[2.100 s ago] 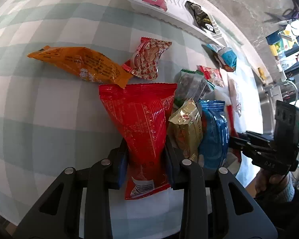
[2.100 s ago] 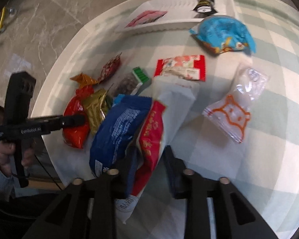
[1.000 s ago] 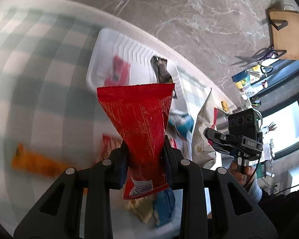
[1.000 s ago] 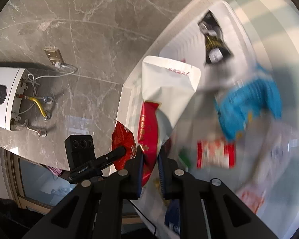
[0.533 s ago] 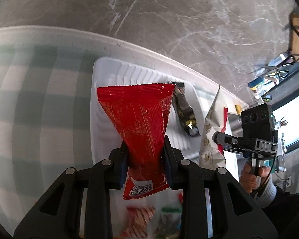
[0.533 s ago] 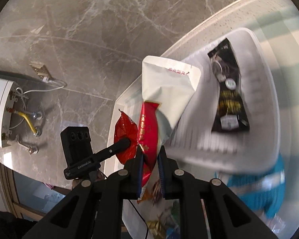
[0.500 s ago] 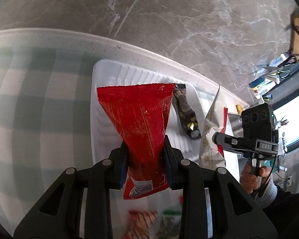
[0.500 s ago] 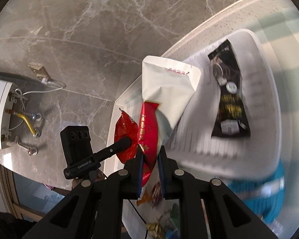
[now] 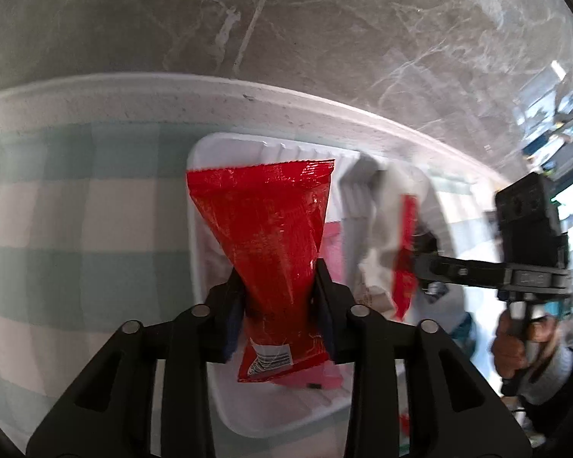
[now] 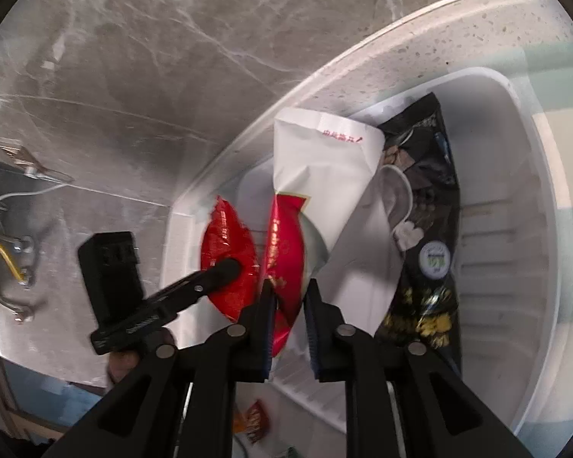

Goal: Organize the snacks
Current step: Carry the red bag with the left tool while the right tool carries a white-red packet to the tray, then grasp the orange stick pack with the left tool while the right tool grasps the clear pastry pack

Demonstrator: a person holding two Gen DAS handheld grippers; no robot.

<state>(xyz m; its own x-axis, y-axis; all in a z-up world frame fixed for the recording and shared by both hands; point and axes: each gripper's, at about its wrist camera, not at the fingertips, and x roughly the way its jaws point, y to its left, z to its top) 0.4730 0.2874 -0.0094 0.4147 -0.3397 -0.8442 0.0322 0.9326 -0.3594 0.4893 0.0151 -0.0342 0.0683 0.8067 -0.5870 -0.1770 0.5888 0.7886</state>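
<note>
The left hand-held gripper [image 9: 280, 297] hangs over the white ribbed plastic tray [image 9: 200, 252] at the far edge of the checked worktop [image 9: 76, 229], with the shiny red foil snack bag [image 9: 265, 236] between its pads. Its jaws have just been easing apart, though the pads seem to touch the bag yet. The right hand-held gripper [image 10: 288, 309], also above the tray, has likewise just been opening, with the white and red paper pouch [image 10: 324, 175] between its fingers, beside a black snack packet [image 10: 428, 252] lying in the tray. To release well, each packet should probably be dropped low over bare tray floor, apart from the other, so that neither slides over the rim.
</note>
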